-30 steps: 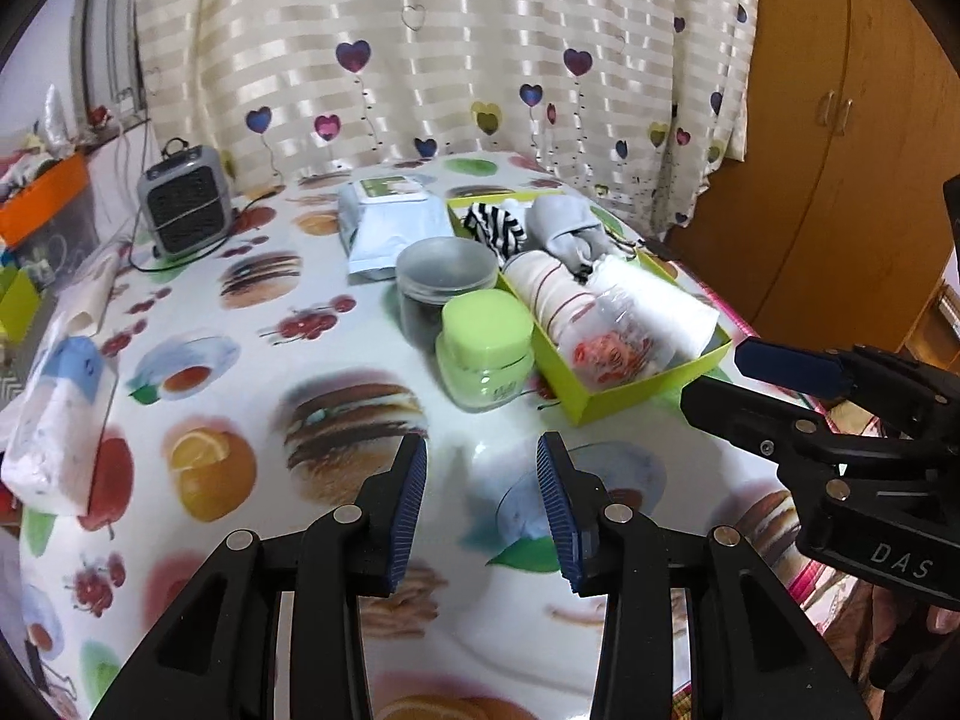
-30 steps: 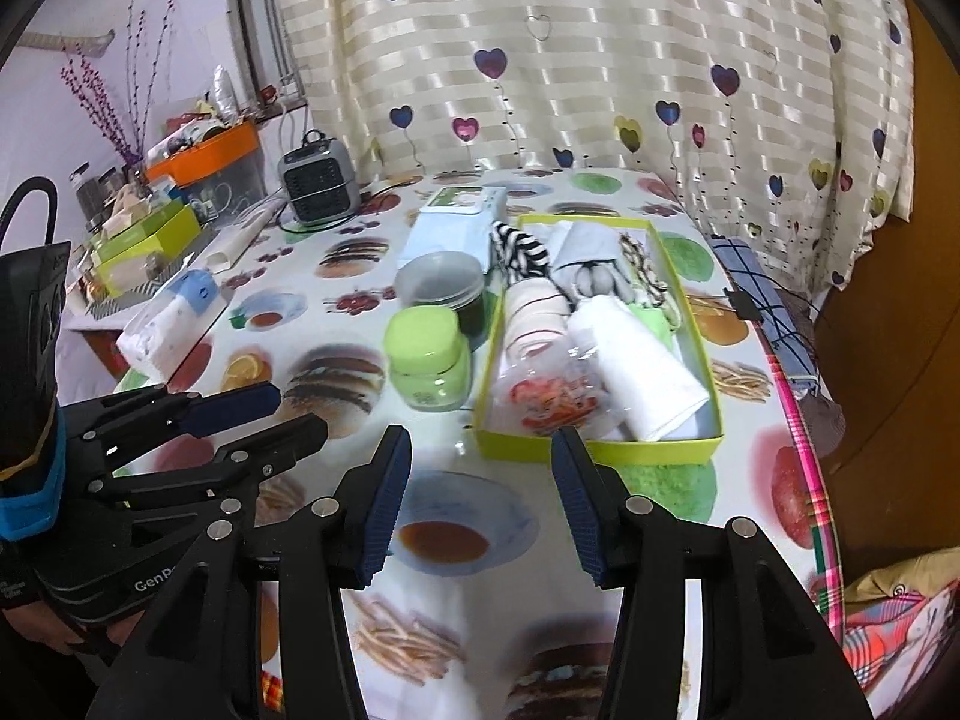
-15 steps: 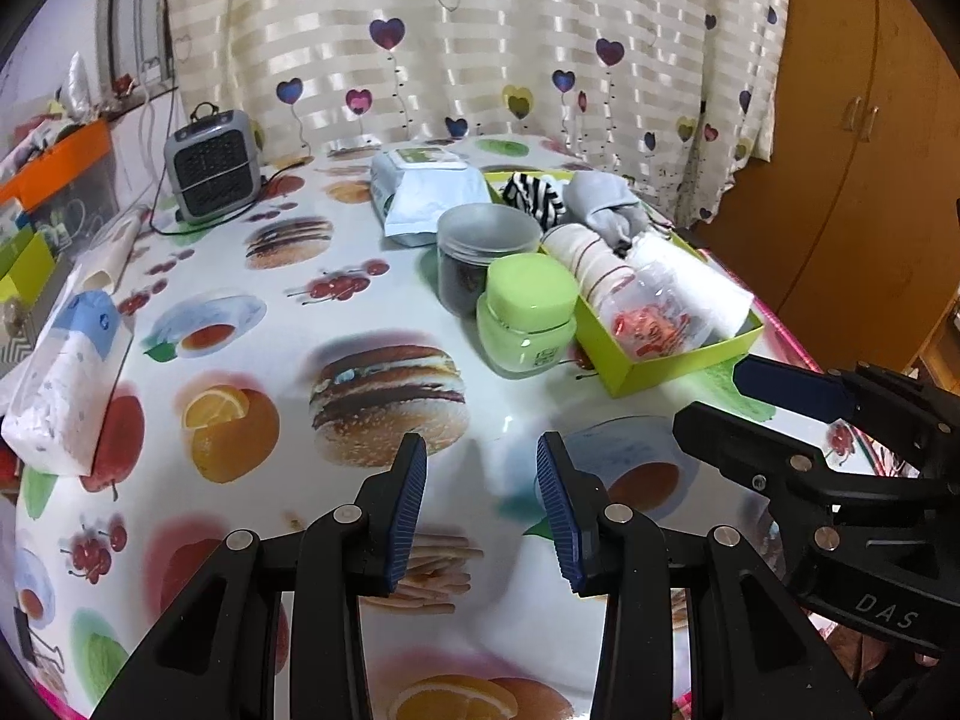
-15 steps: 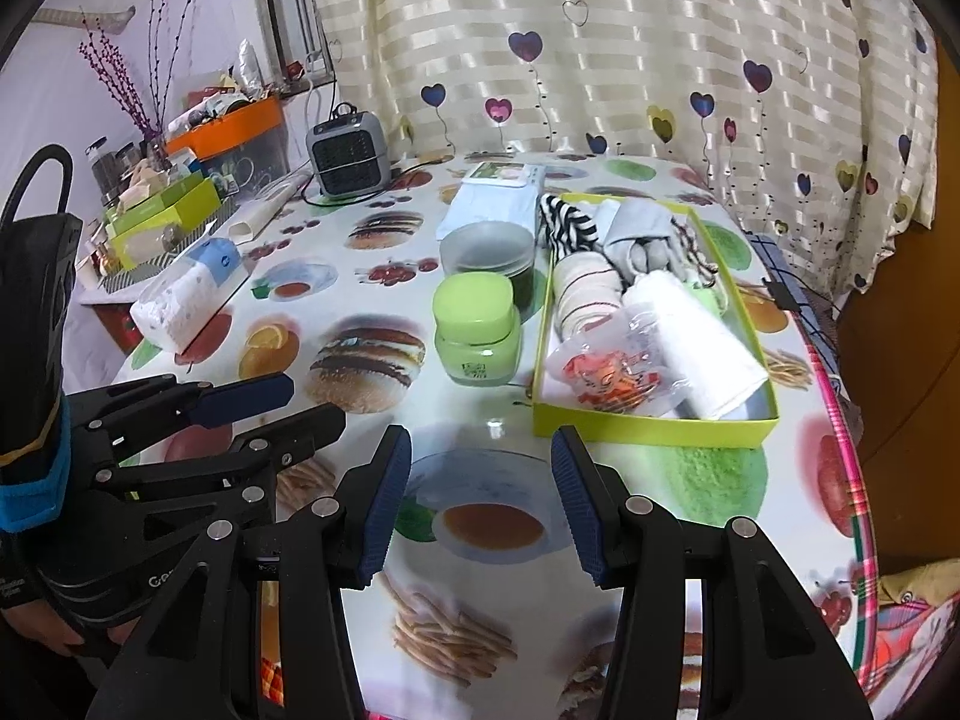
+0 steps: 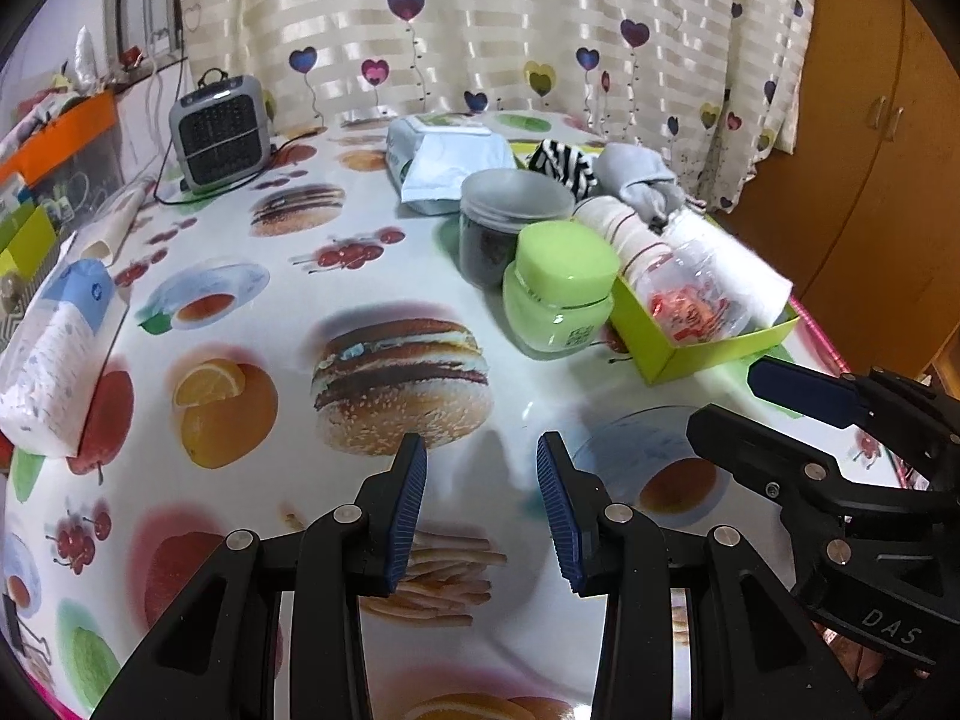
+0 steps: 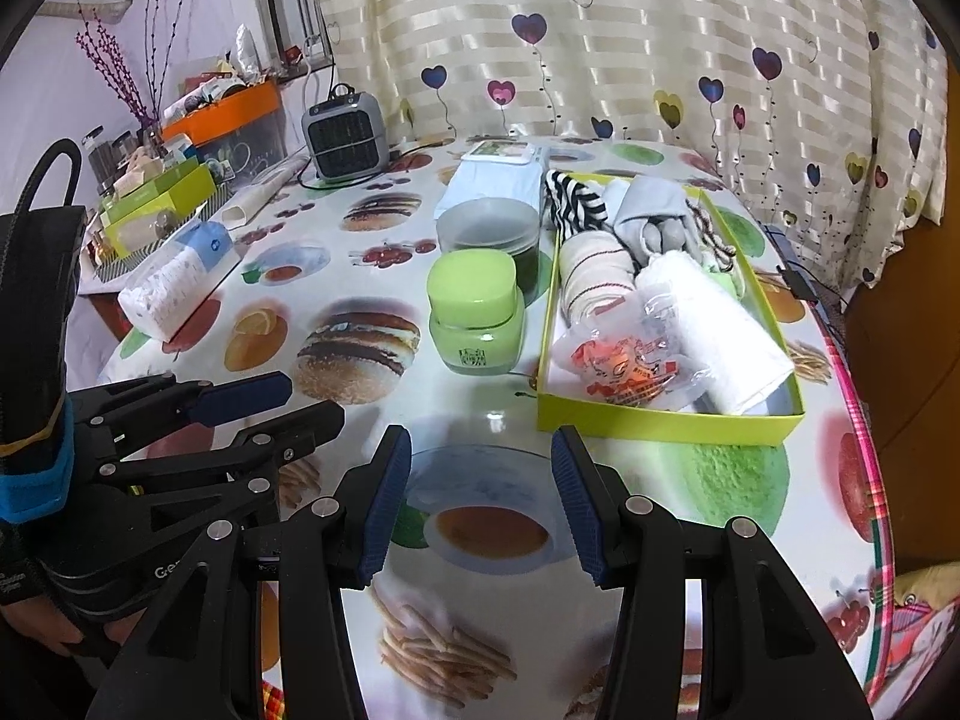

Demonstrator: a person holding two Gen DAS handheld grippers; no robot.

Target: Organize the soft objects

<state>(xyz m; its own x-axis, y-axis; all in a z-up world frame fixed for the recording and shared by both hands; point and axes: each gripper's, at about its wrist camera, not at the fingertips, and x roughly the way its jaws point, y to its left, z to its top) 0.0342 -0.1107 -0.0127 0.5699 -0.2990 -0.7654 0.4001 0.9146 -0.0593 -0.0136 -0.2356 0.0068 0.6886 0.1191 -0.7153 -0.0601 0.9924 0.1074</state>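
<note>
A lime-green tray (image 6: 672, 423) on the table holds rolled soft items: a striped black-and-white cloth (image 6: 570, 201), a grey cloth (image 6: 651, 213), a cream striped roll (image 6: 597, 273), a white towel roll (image 6: 720, 330) and a clear packet with red print (image 6: 624, 363). The tray also shows in the left wrist view (image 5: 708, 354). My left gripper (image 5: 480, 507) is open and empty above the near table edge. My right gripper (image 6: 480, 504) is open and empty, short of the tray's near wall.
A lime-lidded jar (image 6: 477, 315) and a dark jar with a grey lid (image 6: 489, 234) stand left of the tray. A pale wipes pack (image 6: 495, 180), a grey heater (image 6: 342, 141) and a tissue pack (image 6: 174, 279) lie farther off. Shelves with clutter stand at the left.
Both grippers have drawn back toward the near table edge, so the tray and jars look farther away. Both stay open and empty.
</note>
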